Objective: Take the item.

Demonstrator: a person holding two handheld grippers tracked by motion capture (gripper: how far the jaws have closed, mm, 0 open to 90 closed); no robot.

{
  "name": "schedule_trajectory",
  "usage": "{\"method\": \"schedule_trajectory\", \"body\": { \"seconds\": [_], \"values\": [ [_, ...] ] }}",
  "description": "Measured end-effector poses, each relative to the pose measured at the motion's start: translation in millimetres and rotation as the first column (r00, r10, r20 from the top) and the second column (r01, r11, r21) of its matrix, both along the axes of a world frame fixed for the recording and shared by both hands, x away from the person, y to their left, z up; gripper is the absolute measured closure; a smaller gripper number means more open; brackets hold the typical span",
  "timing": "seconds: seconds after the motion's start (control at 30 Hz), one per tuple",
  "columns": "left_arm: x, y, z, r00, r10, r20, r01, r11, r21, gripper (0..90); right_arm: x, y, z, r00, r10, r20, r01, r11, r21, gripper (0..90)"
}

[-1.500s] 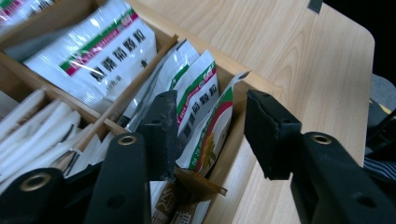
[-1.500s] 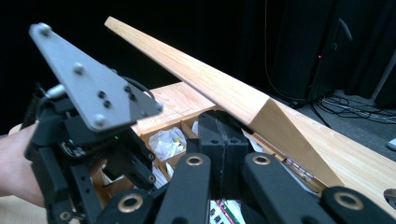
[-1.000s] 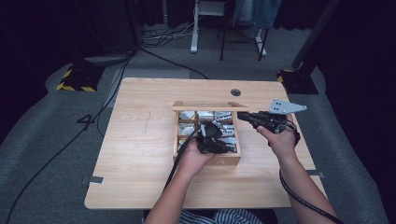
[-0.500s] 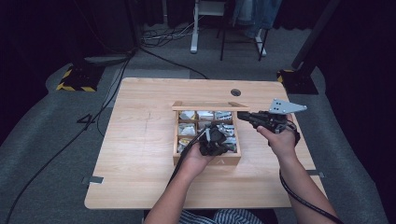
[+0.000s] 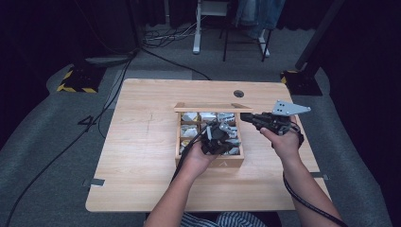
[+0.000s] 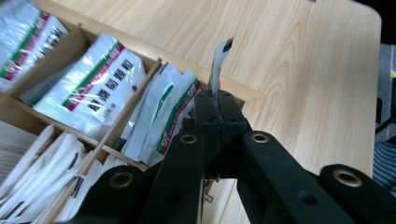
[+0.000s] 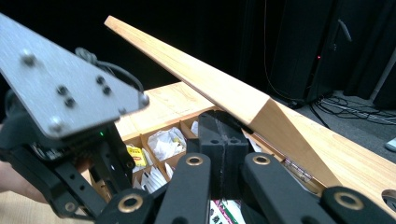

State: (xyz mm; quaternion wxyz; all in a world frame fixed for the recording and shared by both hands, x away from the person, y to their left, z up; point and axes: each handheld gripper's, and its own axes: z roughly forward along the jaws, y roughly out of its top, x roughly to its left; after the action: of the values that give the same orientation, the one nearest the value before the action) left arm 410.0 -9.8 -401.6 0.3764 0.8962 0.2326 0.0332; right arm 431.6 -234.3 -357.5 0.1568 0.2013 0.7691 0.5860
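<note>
Left tool [image 6: 218, 105] is being clamped on a white packet [image 6: 220, 58] above the wooden box [image 5: 209, 162]. Right tool [image 7: 224, 128] is being held with jaws closed, empty, beside the box's raised lid [image 7: 224, 93].

Your surroundings, taken from the light wooden table [image 5: 142, 156]: grey carpet floor [image 5: 47, 156] all round it; black cables [image 5: 165, 40] and white desk legs [image 5: 198, 28] beyond its far edge; a yellow-and-black striped block [image 5: 75, 80] off its far-left corner; dark curtains [image 5: 42, 28] behind.

A recording studio — black curtains [image 5: 42, 38], floor cables [image 5: 165, 38], hazard-taped base [image 5: 75, 80].
</note>
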Motion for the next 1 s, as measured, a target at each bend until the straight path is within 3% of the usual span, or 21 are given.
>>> {"method": "schedule_trajectory", "body": {
  "seconds": [0.7, 1.0],
  "values": [
    [-23.3, 20.9, 46.7, 0.9979, 0.009, 0.064, -0.002, 0.9933, -0.116, 89.7, 0.4, -1.0, 0.2, 1.0000, 0.000, 0.000, 0.000, 1.000, 0.007, 90.0],
    [-33.2, 35.9, 57.8, 0.9948, 0.026, 0.098, -0.014, 0.9920, -0.126, 89.7, -0.4, -0.7, 0.2, 1.0000, -0.003, 0.000, 0.003, 1.000, 0.003, 90.0]
  ]
}}
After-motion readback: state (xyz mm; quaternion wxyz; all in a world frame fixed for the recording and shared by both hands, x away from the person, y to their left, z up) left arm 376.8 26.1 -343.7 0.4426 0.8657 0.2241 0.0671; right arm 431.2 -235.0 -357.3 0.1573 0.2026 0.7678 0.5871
